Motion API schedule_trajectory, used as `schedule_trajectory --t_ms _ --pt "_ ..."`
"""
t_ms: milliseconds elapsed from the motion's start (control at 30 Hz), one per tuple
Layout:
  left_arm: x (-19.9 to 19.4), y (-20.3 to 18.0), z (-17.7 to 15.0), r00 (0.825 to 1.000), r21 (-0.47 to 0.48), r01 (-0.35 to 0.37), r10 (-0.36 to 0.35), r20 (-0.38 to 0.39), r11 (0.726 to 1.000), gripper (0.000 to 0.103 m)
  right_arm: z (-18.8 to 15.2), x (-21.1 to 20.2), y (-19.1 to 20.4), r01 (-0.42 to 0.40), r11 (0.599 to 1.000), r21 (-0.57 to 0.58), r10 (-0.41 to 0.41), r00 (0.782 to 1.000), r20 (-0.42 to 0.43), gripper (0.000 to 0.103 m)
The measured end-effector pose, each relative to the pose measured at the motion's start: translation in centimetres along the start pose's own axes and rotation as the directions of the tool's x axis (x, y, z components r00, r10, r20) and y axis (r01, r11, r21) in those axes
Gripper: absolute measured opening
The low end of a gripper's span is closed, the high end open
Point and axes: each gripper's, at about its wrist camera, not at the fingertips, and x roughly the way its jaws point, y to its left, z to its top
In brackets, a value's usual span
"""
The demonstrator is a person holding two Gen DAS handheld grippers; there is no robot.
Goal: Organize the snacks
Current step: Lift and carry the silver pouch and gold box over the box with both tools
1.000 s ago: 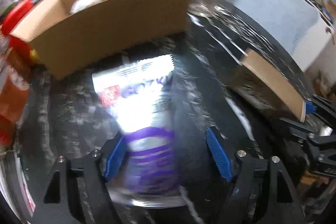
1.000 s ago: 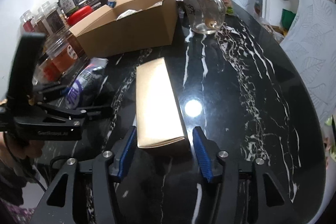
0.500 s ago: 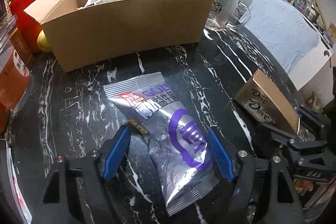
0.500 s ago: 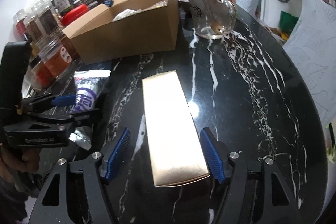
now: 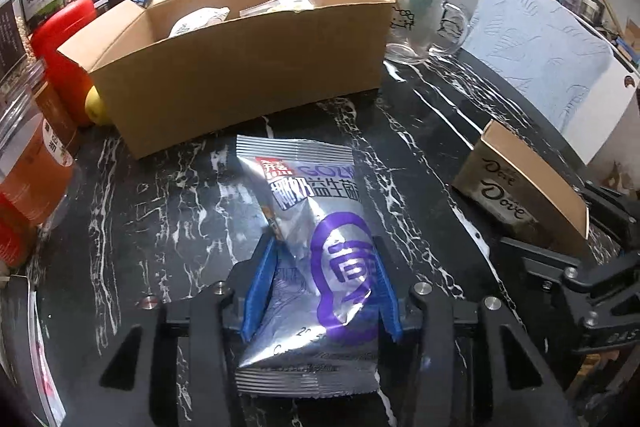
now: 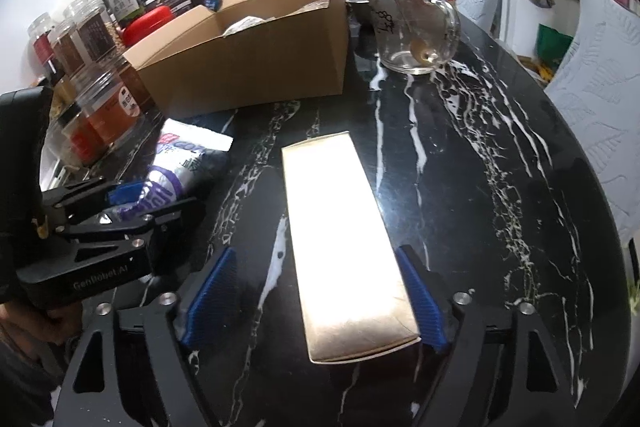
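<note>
**Two snacks lined up for the box**

The silver-purple snack packet (image 5: pixel 316 227) lies on the black marble tabletop (image 5: pixel 160 211), pinched at its near end by the left tool (image 5: pixel 320 291). The cardboard box (image 5: pixel 248 67), at twelve o'clock, looks the likely destination. The right tool (image 6: pixel 316 299) straddles the gold chocolate box (image 6: pixel 344 239), jaws spread, apparently ready to close.

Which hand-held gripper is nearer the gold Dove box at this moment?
Right. The right hand-held gripper straddles the gold Dove box, open, fingers either side. The left hand-held gripper is off to the box's left, shut on the silver snack packet.
</note>
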Motion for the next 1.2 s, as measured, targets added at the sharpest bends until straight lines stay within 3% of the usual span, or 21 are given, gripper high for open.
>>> schedule_trajectory --t_ms 167,233,300,867,1200 --pt "-0.3 0.5 -0.1 0.999 -0.025 0.038 -0.038 0.002 0.999 0.041 0.1 0.3 0.5 0.024 0.999 -0.024 -0.023 1.0 0.004 0.079" --pt "-0.4 0.6 -0.3 0.999 -0.037 0.054 -0.054 0.005 0.998 0.04 0.1 0.3 0.5 0.041 0.999 -0.027 -0.04 0.999 0.013 0.05" --pt "-0.5 0.7 -0.2 0.998 -0.043 0.061 -0.06 0.01 0.997 0.037 0.2 0.3 0.5 0.061 0.998 -0.035 -0.061 0.998 0.017 0.038" --pt "-2.5 0.9 -1.1 0.991 -0.095 0.13 -0.129 0.019 0.987 0.026 -0.4 -0.5 1.8 -0.029 0.999 -0.021 0.03 0.999 0.027 0.038" --pt "-5.0 2.3 -0.7 0.992 -0.117 0.107 -0.097 0.083 0.987 0.026 0.2 -1.0 3.7 -0.065 0.996 -0.059 0.068 0.996 0.051 0.038"
